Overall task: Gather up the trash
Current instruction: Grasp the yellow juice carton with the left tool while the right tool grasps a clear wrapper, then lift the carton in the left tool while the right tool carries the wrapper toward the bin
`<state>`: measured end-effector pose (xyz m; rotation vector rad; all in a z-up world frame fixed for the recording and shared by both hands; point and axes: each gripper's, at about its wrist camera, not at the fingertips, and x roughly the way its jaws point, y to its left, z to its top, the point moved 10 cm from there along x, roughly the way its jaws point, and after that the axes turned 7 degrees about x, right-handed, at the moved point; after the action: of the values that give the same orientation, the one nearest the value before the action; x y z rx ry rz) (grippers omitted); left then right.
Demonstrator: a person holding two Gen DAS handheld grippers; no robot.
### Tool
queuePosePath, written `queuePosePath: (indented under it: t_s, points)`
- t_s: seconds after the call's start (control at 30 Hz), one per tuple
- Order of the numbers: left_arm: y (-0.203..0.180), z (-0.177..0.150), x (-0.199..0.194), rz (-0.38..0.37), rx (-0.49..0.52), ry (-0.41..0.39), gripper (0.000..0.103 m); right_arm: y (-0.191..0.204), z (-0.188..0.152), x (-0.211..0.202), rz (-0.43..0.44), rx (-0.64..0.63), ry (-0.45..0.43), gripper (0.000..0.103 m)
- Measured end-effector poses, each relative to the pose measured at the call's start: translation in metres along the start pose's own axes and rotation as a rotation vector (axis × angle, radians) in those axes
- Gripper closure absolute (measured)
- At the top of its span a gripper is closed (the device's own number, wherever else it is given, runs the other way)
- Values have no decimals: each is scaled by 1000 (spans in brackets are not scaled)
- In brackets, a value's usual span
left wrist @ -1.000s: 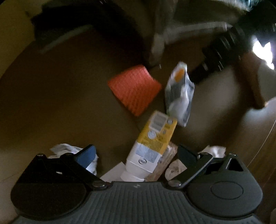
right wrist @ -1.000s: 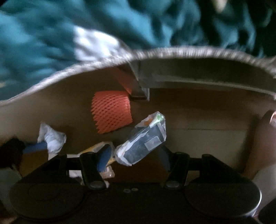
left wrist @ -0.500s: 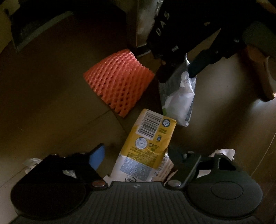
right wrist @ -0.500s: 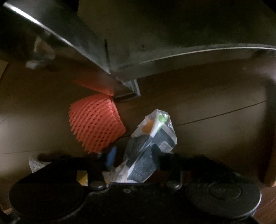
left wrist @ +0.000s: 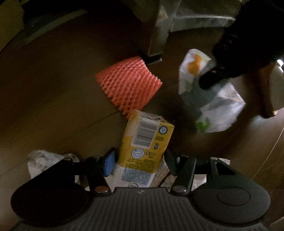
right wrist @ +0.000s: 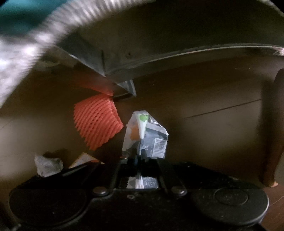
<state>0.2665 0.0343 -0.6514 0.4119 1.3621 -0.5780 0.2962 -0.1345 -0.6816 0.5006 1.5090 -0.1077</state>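
The right gripper (right wrist: 139, 156) has its jaws clenched on the crumpled wrapper (right wrist: 147, 136). The left gripper (left wrist: 139, 160) points down, jaws closing around the yellow carton (left wrist: 143, 144) between them; squeezing its flat sides squarely should prevent slipping.

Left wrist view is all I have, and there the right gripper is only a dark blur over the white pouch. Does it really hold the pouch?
Observer: Yes. In the right wrist view the right gripper is shut on the white pouch, pinching its lower edge.
Operator: Is anything printed on the side that I cannot see?
Observer: A barcode sits on a dark panel of the pouch.
Operator: What lies beyond the furniture above it?
Observer: A teal cloth shows at the top left, past a grey textured edge.
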Motion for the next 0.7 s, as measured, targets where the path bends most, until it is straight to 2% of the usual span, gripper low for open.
queuePosePath:
  t_s: [0.17,0.37,0.7]
  points:
    - [6,-8,-30,5,-42,-20,48,-1,-11,-35,0,-52,-6,102]
    - [9,-12,-80,21,-94,-86,49,7,-29,-78,15,-110,-34,103]
    - [32,-6,-185,139,-99,-196,49,45,-57,-166,62,-326,-150,103]
